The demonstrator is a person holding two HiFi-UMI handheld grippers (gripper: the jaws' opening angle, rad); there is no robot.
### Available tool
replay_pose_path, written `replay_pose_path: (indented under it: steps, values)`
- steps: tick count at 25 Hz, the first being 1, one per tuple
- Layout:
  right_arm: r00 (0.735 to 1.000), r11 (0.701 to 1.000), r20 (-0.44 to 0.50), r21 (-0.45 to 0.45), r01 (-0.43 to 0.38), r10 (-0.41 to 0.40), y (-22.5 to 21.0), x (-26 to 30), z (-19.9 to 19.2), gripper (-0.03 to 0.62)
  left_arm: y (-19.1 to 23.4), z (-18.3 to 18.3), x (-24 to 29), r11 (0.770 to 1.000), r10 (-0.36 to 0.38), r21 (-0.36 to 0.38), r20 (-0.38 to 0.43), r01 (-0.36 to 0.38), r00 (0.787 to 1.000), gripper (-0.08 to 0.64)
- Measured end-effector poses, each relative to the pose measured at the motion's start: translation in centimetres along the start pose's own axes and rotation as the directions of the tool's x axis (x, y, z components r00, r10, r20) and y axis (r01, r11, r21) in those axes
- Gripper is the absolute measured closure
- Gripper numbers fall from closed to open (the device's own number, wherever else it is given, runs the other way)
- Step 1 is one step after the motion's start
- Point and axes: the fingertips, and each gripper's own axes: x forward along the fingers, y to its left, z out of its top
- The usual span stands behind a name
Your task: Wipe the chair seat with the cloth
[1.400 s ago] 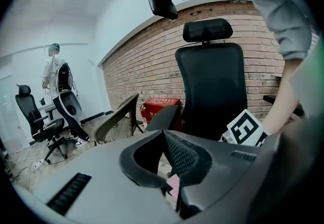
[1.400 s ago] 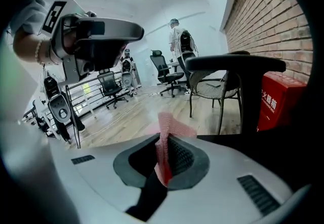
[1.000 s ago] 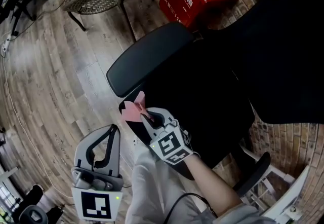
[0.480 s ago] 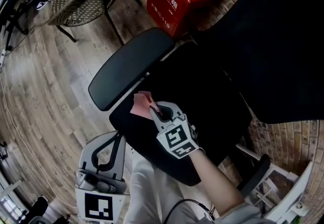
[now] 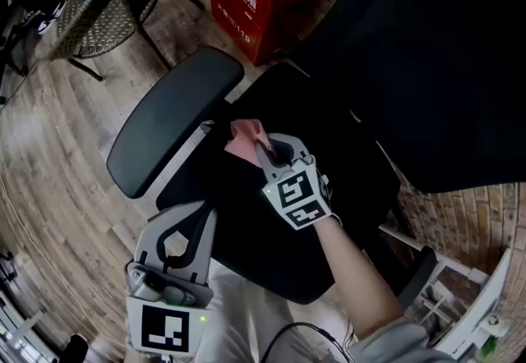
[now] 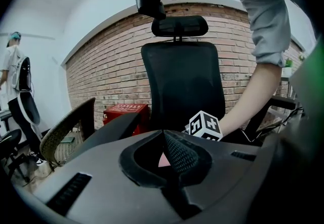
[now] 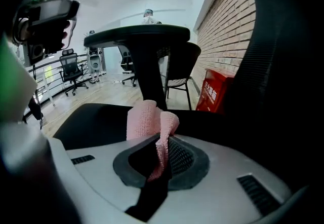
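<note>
The left tool (image 5: 194,220), jaws pressed together on nothing, hangs at the near left edge of the black office chair seat (image 5: 238,201). Further right, the right tool (image 5: 263,146) pinches the pink knitted cloth (image 5: 244,134) over the seat's far left part, near the black padded armrest (image 5: 168,119).

Pink knit cloth (image 5: 245,138) bunched, upright, on black chair seat (image 5: 251,218).

Right claw (image 5: 263,146) clamped, left claw (image 5: 191,218) shut and empty.
The right claw, on a bare forearm (image 5: 353,267) stretched forward, pinches a pink knitted cloth (image 7: 147,119) between its closed jaws. The left claw sits nearer the person's body, jaws together on nothing, tips pointing forward.
</note>
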Motion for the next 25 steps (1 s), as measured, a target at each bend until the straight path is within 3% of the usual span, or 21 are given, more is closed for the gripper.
replay_pose_path:
  steps: [4, 8, 17, 21, 25]
  values:
    - [0.993, 0.992, -0.026, 0.052, 0.114, -0.113, -5.1, 0.0, -1.2, 0.537, -0.5, 0.6, 1.6, 0.999, -0.026, 0.019, 0.010, 0.026, 1.000, 0.541]
    - [0.974, 0.963, -0.055, 0.144, 0.226, -0.220, -10.3, -0.9, -2.8, 0.537, -0.8, 0.5, 2.7, 0.999, -0.042, 0.032, 0.005, 0.042, 0.999, 0.541]
    - [0.932, 0.911, -0.147, 0.208, 0.357, -0.332, -16.7, -4.3, -7.2, 0.537, -1.5, 0.6, 3.5, 0.998, -0.060, 0.036, 0.002, 0.060, 0.998, 0.541]
    - [0.929, 0.880, -0.162, 0.301, 0.368, -0.333, -17.4, -5.6, -8.7, 0.537, -1.6, 0.9, 3.2, 0.998, -0.057, 0.039, 0.007, 0.057, 0.998, 0.541]
    - [0.942, 0.874, -0.155, 0.354, 0.334, -0.297, -16.1, -5.9, -9.0, 0.537, -1.8, 0.8, 2.7, 0.999, -0.042, 0.034, 0.001, 0.042, 0.999, 0.541]
